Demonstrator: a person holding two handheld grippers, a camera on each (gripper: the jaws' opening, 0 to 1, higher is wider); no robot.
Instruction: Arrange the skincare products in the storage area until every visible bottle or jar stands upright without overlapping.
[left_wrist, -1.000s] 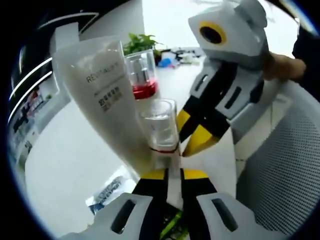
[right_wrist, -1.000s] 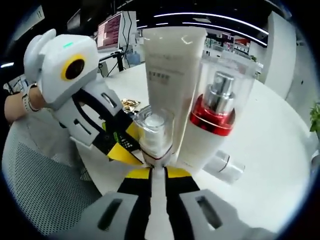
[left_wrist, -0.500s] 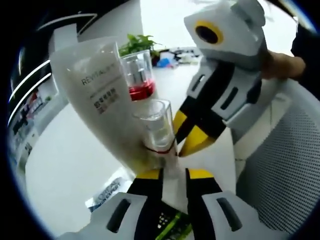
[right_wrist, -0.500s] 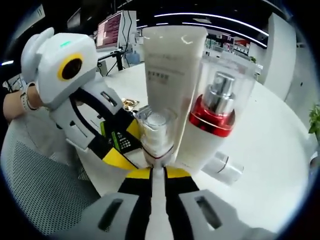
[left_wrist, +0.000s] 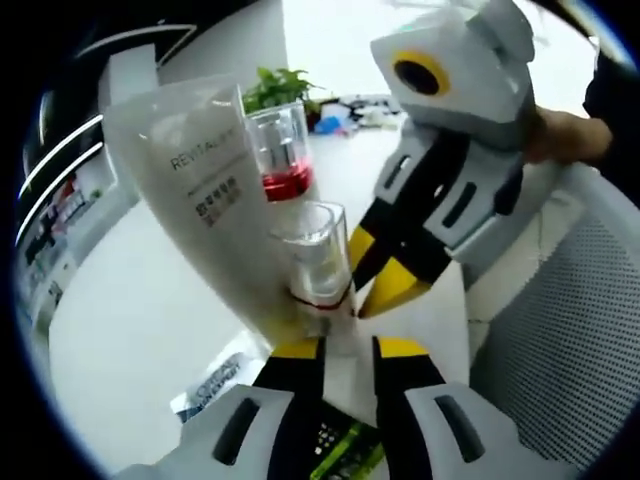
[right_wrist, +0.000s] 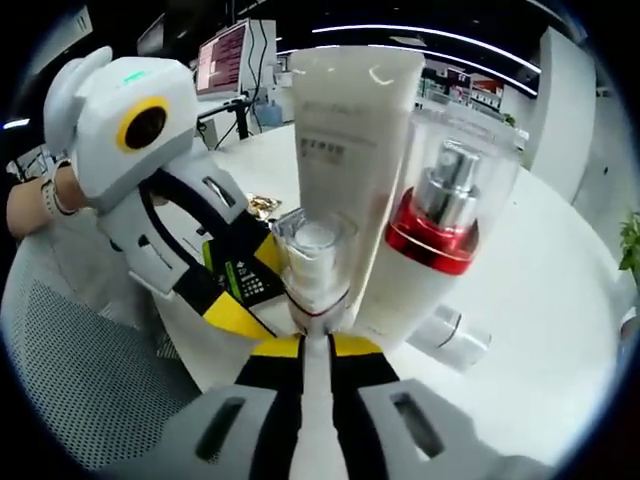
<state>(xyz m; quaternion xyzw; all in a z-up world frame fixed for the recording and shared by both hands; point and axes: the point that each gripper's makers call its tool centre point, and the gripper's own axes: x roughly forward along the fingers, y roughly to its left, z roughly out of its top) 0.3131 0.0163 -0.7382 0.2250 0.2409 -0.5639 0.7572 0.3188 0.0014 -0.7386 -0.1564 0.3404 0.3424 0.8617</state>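
Since the earlier frames our left gripper (left_wrist: 338, 345) has parted its jaws a little around the small bottle (left_wrist: 318, 262), while the right gripper (right_wrist: 316, 345) has kept its pinch.

In the left gripper view, going left to right, we see the white tube (left_wrist: 205, 190) leaning, the red-collared pump bottle (left_wrist: 283, 152) behind it, the small bottle upright in front, then the right gripper's yellow tips beside its base. Our left jaws stand slightly spread, and we cannot tell whether they touch the bottle.

In the right gripper view, the left gripper comes in from the left; the small bottle, tube and pump bottle (right_wrist: 437, 240) crowd together on the white table (right_wrist: 545, 300), with a clear jar (right_wrist: 452, 337) lying on its side beyond. Our right jaws are pressed on the small bottle's base.

To finish well, we judge we should set the bottle flat, clear of the tube, then release slowly.
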